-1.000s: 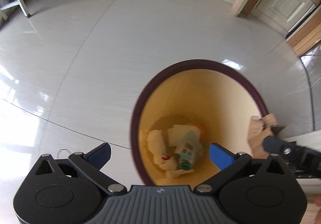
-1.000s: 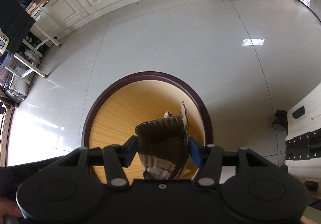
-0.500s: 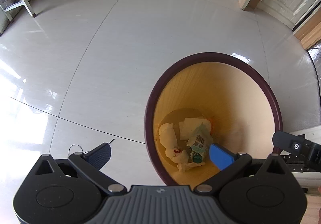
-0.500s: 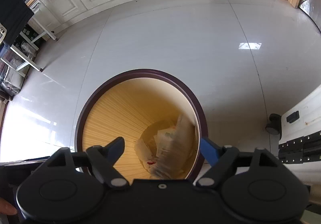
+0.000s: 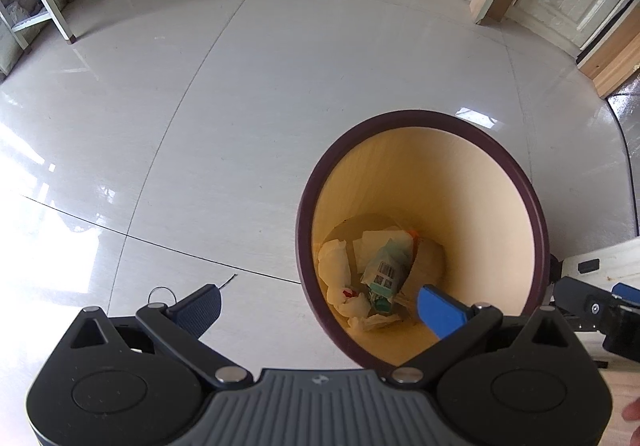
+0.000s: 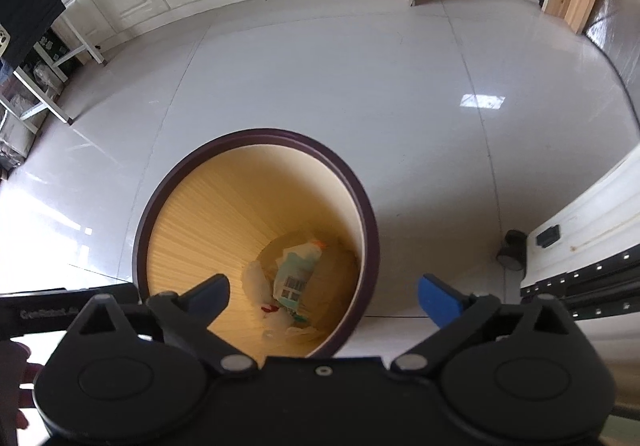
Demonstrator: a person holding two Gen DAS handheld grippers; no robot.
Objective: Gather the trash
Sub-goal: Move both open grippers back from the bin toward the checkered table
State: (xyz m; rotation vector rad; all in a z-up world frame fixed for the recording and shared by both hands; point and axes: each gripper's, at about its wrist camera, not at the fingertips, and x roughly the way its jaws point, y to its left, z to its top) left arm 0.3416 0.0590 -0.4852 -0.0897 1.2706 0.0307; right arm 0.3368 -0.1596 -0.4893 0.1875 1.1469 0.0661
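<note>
Cardboard [image 5: 430, 262] lies half hidden under bin [image 5: 516, 182] litter.

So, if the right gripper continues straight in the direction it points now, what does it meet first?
Probably the near rim of the trash bin: the open right gripper straddles that edge, so a slight offset would send it inside, onto the trash. Depth is unclear.

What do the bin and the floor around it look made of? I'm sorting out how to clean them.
Bin: seemingly plastic, its inner wall matte yellow with fine vertical ribbing like wood grain, and a smooth dark maroon rim; a wood-look liner can't be ruled out. Floor: probably glazed tile, pale grey and glossy, with sharp window reflections and thin dark joint lines.
</note>
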